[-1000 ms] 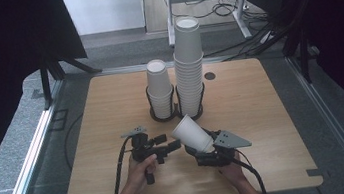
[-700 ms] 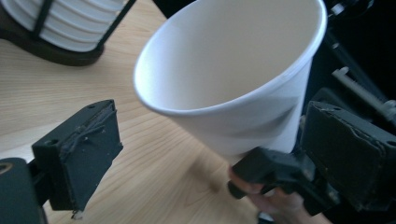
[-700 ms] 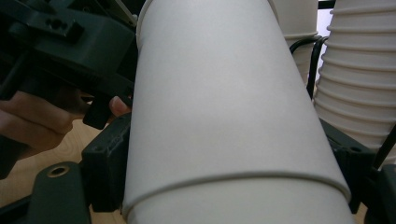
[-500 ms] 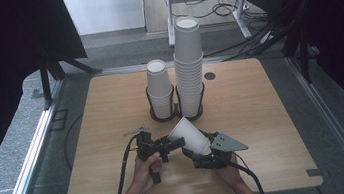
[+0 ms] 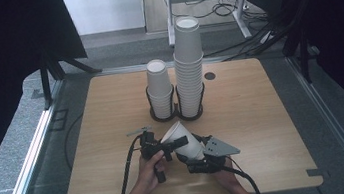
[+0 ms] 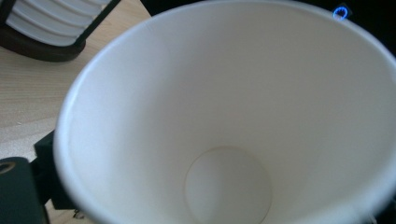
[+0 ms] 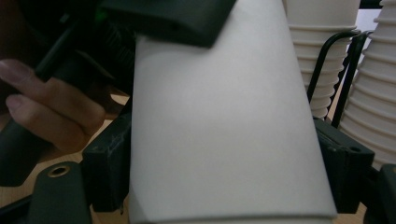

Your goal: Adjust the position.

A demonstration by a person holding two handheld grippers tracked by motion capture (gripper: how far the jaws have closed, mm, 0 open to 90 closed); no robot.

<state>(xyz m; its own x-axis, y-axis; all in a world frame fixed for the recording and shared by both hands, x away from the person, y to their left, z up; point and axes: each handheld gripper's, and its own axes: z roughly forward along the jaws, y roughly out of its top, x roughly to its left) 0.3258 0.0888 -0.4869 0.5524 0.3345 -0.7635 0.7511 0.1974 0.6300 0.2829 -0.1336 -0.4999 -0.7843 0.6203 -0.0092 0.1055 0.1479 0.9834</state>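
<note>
Cup held tilted over the near-centre of the table (image 5: 260, 95), wide bare wood on both sides.
I see the right gripper (image 5: 195, 157) pinching the paper cup (image 5: 181, 140) across its body; left gripper (image 5: 166, 148) jaws, just closing, at its rim, grip unclear.

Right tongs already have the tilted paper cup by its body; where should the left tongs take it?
At the open rim of the paper cup, one jaw inside, one outside, coming from the mouth side: the mouth faces the left tongs, while the right tongs occupy the lower body.
</note>
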